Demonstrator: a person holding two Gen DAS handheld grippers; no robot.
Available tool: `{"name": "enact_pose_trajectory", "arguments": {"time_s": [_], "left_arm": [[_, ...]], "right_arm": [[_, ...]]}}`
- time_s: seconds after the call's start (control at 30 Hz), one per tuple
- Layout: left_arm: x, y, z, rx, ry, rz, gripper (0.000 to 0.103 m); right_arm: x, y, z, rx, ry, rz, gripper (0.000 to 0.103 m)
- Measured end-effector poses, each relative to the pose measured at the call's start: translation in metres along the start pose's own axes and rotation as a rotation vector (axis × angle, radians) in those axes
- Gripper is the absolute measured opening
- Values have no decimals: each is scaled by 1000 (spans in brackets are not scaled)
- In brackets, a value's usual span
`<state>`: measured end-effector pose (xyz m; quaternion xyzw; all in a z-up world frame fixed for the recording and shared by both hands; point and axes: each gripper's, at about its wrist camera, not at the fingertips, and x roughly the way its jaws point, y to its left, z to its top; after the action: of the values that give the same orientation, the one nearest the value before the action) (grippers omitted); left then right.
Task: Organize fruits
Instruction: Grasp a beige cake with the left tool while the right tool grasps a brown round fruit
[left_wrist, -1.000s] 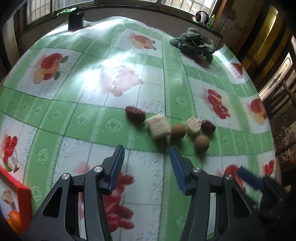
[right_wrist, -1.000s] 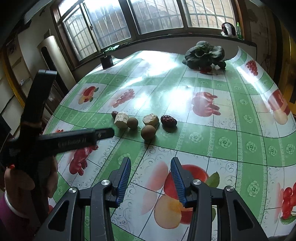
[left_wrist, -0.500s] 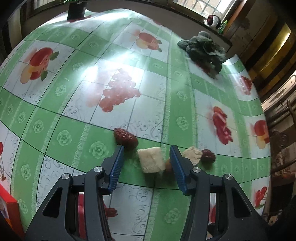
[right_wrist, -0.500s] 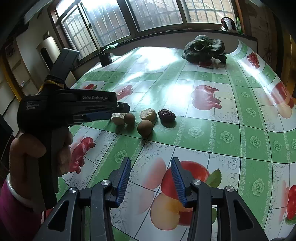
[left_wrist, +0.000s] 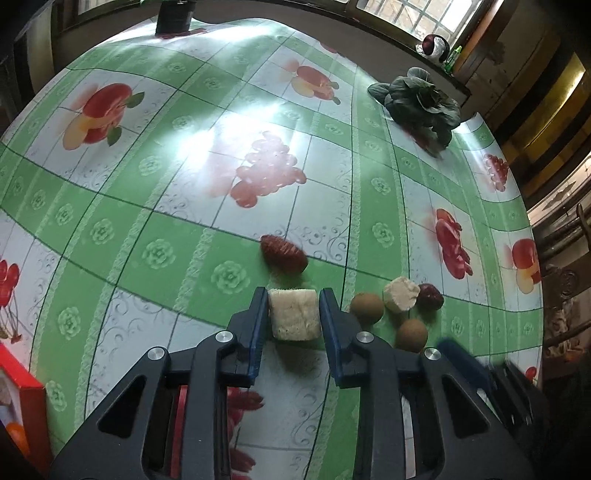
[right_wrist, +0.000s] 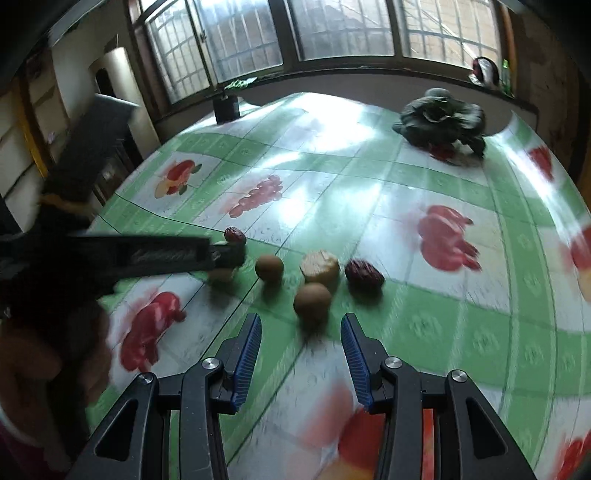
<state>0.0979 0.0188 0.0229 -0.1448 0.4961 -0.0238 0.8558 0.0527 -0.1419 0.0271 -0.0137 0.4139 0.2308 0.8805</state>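
- Left wrist view: the left hand-held gripper is closing, blue pads against the pale, rough-cut fruit chunk on the green fruit-print bench; sorting looks barely begun.
- Right wrist view: the right hand-held gripper is moderately wide, empty, near the round brown fruit; the wrinkled dark-red date is unsorted.

Barred windows light the fruit-print tablecloth.

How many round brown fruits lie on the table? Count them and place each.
2. One round brown fruit lies just right of the left gripper, beside the pale chunk; the other lies nearer the camera, below that chunk. None looks hidden.
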Motion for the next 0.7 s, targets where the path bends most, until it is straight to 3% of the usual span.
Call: {"name": "enact_pose_trajectory", "arguments": {"time_s": [0.07,0.17,0.37,0.7], "left_arm": [[-3,2,-3,3,0,6,27],[-8,2,-8,14,-2,12,27],[-22,-2,-25,48,-16,31,27],[-73,-27,-88,204,-122,73,27]], "right_arm": [[11,0,6,-19,6,-15,43],[23,-3,9,-28,26,-28,24],[4,0,-1,-26,10,-48,25],[-89,14,-56,104,-141,-66,24]]}}
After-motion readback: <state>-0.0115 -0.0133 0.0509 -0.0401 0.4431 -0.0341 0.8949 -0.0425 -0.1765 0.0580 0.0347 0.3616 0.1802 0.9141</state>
